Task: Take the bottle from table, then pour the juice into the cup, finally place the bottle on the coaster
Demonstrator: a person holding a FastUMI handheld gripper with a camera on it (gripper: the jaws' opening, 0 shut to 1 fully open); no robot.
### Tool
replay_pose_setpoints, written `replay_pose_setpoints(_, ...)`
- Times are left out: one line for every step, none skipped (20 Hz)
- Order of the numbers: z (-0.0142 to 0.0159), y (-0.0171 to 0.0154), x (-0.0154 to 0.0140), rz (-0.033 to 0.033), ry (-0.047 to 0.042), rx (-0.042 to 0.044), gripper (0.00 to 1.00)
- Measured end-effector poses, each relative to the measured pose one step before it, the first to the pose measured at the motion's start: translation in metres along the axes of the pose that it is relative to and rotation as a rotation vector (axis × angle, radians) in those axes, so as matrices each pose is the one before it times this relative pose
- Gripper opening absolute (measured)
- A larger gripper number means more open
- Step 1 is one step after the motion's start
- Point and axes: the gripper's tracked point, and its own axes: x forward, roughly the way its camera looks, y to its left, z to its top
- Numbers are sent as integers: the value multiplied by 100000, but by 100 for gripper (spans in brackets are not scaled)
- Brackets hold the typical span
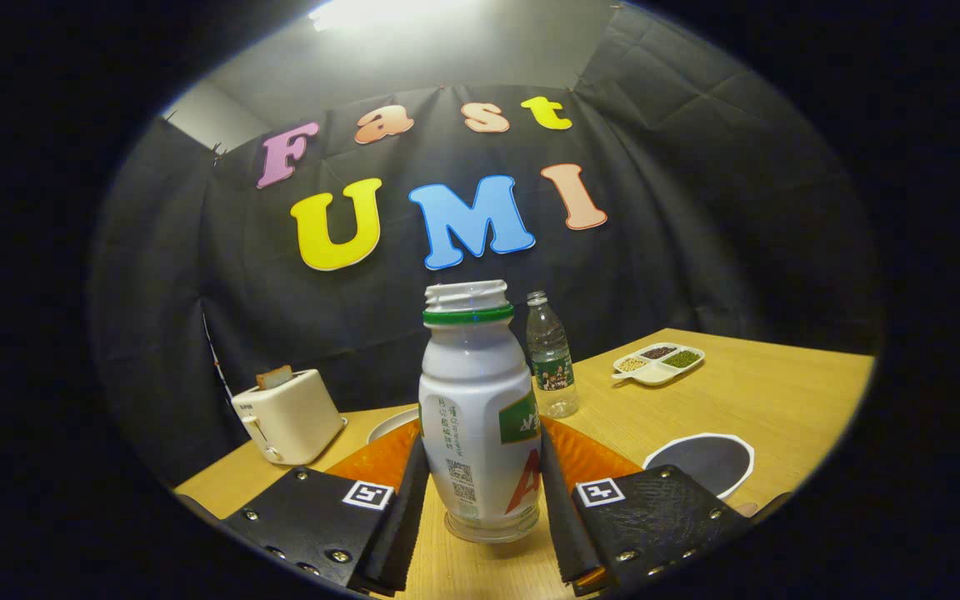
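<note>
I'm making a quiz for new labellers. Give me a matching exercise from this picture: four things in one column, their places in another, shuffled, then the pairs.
Things:
1. bottle
2. toaster
3. coaster
4. snack tray

Places:
A. far corner of the table, beyond the coaster
B. between the fingers of the gripper
C. by the wall, toast sticking up
D. just beyond one finger, flat on the table

Pairs: 1-B, 2-C, 3-D, 4-A

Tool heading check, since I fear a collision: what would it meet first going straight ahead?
The tool is already shut on the white juice bottle. Beyond that, probably the clear water bottle, though depth is unclear.
</note>
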Motion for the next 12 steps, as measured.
replay_pose_setpoints(-173, 265, 342, -418, 620, -3847, 65)
replay_pose_setpoints(-159, 214, 510, -888, 595, -3618, 65)
replay_pose_setpoints(-153, 266, 428, -724, 724, -3444, 65)
replay_pose_setpoints(-226, 340, 525, -303, 480, -2333, 65)
replay_pose_setpoints(-272, 414, 532, 477, 679, -1106, 65)
replay_pose_setpoints(-439, 530, 245, 1201, 801, -217, 65)
replay_pose_setpoints(-420, 298, 200, 635, 1215, -10, 65)
replay_pose_setpoints(-630, 97, 418, 218, 1314, -282, 65)
replay_pose_setpoints(-530, 38, 274, -134, 1423, -501, 65)
replay_pose_setpoints(-539, -4, 379, -42, 1133, -576, 65)
replay_pose_setpoints(-280, 122, 175, 456, 801, -455, 65)
replay_pose_setpoints(-254, 85, 191, 529, 580, -147, 65)
